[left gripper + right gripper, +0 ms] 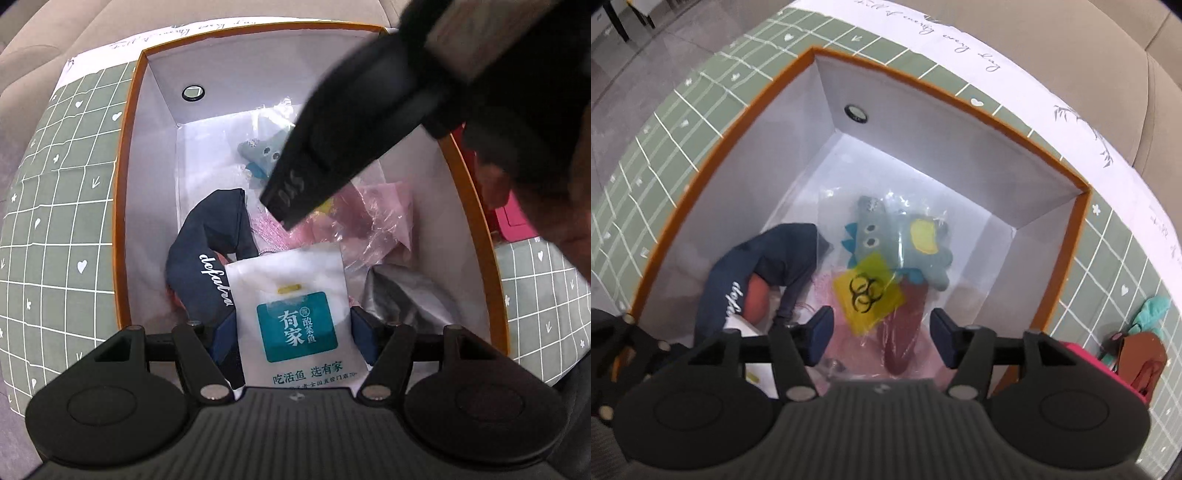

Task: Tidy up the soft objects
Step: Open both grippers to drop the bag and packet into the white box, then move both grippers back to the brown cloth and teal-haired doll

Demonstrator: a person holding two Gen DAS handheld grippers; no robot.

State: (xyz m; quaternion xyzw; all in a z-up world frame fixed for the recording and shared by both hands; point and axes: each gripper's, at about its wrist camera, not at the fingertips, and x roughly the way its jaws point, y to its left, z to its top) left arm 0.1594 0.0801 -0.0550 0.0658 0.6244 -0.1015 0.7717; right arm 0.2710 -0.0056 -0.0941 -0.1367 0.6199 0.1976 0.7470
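Observation:
An orange-rimmed white box (127, 206) (731, 147) holds soft items. In the left wrist view my left gripper (293, 328) hangs over the box with its blue pads wide apart on either side of a white packet with a teal label (295, 314); it does not pinch the packet. A navy cloth with white lettering (207, 254) (746, 273) lies at the left. A bagged grey-blue plush (258, 151) (905, 240) lies further in, with a yellow tag (868, 295) on it. My right gripper (881, 332) is open above the plush bag. Its black body (369, 122) crosses the left view.
The box stands on a green checked cloth (55, 221) (665, 155) over a table, with a beige sofa (1071, 29) behind. A pink box (513, 221) and a brown and teal soft toy (1141, 339) lie to the right of the box.

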